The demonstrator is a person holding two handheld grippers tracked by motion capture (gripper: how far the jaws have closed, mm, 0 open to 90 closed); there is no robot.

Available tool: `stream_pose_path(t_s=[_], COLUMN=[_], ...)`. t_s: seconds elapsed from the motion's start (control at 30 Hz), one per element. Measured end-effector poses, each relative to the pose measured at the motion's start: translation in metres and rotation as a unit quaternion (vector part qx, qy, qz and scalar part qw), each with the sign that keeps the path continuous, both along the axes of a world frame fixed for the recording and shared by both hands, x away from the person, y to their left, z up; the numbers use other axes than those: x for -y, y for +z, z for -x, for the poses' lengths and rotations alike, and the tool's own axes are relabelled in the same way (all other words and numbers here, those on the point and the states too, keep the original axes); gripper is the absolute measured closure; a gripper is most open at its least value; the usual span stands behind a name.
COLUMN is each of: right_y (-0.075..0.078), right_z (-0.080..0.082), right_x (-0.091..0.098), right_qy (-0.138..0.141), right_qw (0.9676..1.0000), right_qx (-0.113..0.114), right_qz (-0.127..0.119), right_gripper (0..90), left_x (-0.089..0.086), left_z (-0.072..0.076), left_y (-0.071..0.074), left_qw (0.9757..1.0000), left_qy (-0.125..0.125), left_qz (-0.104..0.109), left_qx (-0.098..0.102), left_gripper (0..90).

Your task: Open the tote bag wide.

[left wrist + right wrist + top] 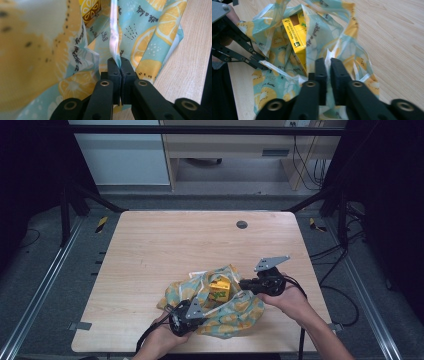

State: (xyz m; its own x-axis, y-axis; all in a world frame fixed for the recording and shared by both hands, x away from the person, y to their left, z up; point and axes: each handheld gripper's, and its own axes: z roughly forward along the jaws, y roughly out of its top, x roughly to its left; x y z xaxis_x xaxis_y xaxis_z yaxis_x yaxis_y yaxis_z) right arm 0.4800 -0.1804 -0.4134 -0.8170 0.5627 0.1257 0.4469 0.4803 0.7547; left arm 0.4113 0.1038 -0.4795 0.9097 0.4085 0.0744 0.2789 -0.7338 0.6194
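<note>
Near the wooden table's front edge, both grippers pinch the lemon-print turquoise fabric bag's rim; pulling evenly apart should clear the yellow carton.

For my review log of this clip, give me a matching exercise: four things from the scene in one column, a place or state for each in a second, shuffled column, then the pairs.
Things:
1. yellow carton
2. left gripper
3. right gripper
4. grey round cap

Places or states:
A. set into the table near its far edge
B. shut on the bag's rim at the near side
C. inside the lemon-print bag
D. shut on the bag's rim at the person's right side

Pairs: 1-C, 2-B, 3-D, 4-A
</note>
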Motion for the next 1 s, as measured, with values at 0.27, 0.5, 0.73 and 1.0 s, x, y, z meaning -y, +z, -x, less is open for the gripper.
stream_pose_path(t_s=[0.27,0.5,0.73,1.0], right_y=[0.007,0.018,-0.013,-0.054], right_z=[0.010,0.051,0.080,0.078], right_x=[0.006,0.006,0.006,0.017], right_qy=[-0.005,0.030,0.057,0.035], right_qw=[0.9999,0.9988,0.9983,0.9981], right_qx=[0.010,0.029,-0.002,-0.045], right_qz=[-0.008,-0.027,-0.007,0.023], right_gripper=[90.0,90.0,90.0,90.0], left_x=[-0.002,-0.002,-0.003,-0.010], left_z=[0.000,-0.002,-0.003,-0.005], left_y=[0.000,0.000,0.000,0.000], left_qw=[1.0000,0.9997,0.9991,0.9984], left_qy=[0.008,0.020,0.037,0.047], left_qz=[0.005,0.008,0.017,0.028], left_qx=[0.002,0.008,0.012,0.008], left_gripper=[88.6,89.0,89.1,87.7])
